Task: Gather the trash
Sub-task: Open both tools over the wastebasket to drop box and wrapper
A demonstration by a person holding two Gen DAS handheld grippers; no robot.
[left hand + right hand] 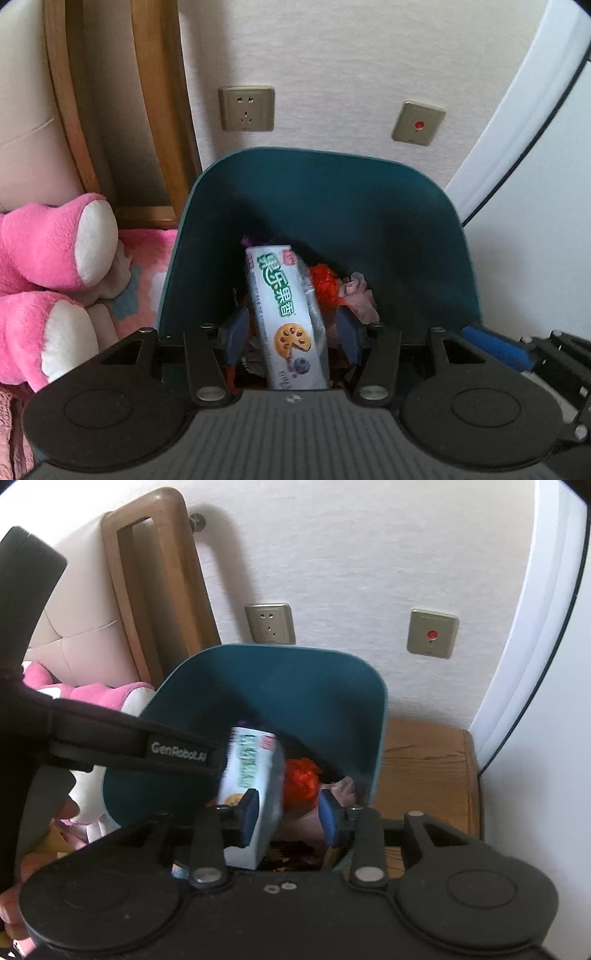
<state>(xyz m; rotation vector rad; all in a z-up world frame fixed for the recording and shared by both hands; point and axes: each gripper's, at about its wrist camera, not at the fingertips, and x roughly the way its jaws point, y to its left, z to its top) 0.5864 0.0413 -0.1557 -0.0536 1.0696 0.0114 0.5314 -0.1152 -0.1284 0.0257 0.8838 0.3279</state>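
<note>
Teal plastic trash bin [369, 206] against wall, beside wooden nightstand [424, 771]. White cardboard biscuit box with green lettering [286, 314] stands tilted inside bin, on orange crumpled wrapper [325, 286] and pale pink crumpled tissue [360, 295]. Left gripper [291, 338] over bin: jaws parted, blue pads either side of box, not pressing it. Right gripper [290, 814] released too; box beside its left pad, contact unclear. Pink-and-white plush toy [55, 258] on bed left of bin.
</note>
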